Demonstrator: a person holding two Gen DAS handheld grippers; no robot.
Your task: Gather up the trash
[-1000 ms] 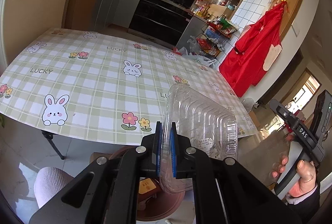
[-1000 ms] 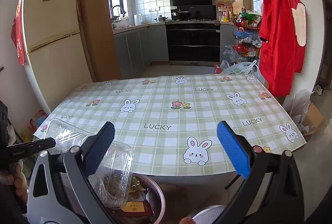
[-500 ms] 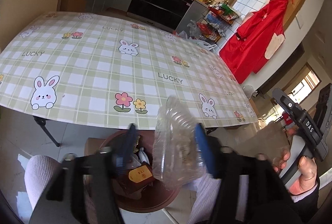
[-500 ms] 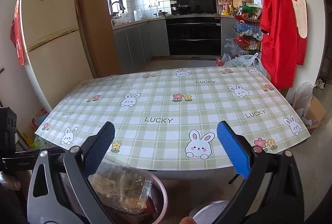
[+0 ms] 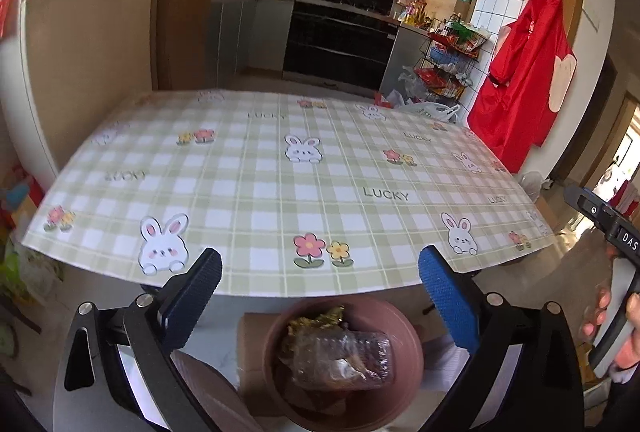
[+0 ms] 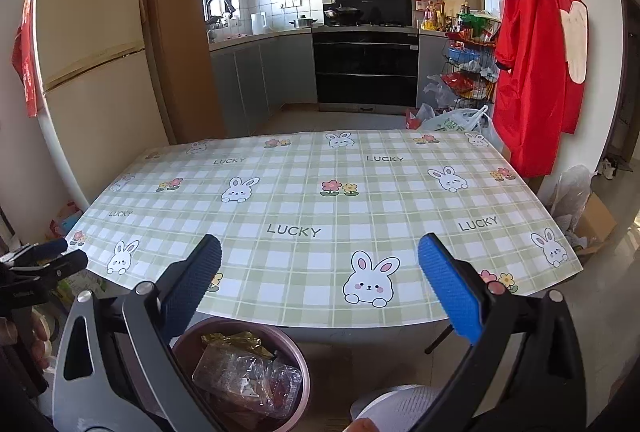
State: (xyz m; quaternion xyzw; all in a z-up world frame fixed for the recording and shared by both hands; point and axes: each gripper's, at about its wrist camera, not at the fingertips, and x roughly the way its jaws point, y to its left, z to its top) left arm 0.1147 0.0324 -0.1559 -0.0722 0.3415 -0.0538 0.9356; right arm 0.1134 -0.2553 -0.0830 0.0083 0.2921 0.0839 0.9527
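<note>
A clear plastic clamshell container (image 5: 340, 356) lies on top of other trash in the round pink bin (image 5: 408, 332) below the table's near edge; it also shows in the right wrist view (image 6: 248, 372), in the bin (image 6: 298, 348). My left gripper (image 5: 320, 296) is open and empty, above the bin. My right gripper (image 6: 320, 284) is open and empty, over the table's near edge. The left gripper's tips (image 6: 44, 252) show at the left edge of the right wrist view, and the right gripper's handle (image 5: 612, 240) shows at the right of the left wrist view.
The table (image 6: 304, 208) has a green checked cloth with rabbits and flowers. A fridge (image 6: 92, 72) stands to the left, kitchen counters and an oven (image 6: 364, 68) behind, a red apron (image 6: 536, 64) on the right wall. Bags and a box (image 6: 592, 220) lie on the floor at right.
My left gripper opened and let go of the clear container, which dropped into the pink bin. The left gripper then tilted up toward the table. The right gripper stayed open.
</note>
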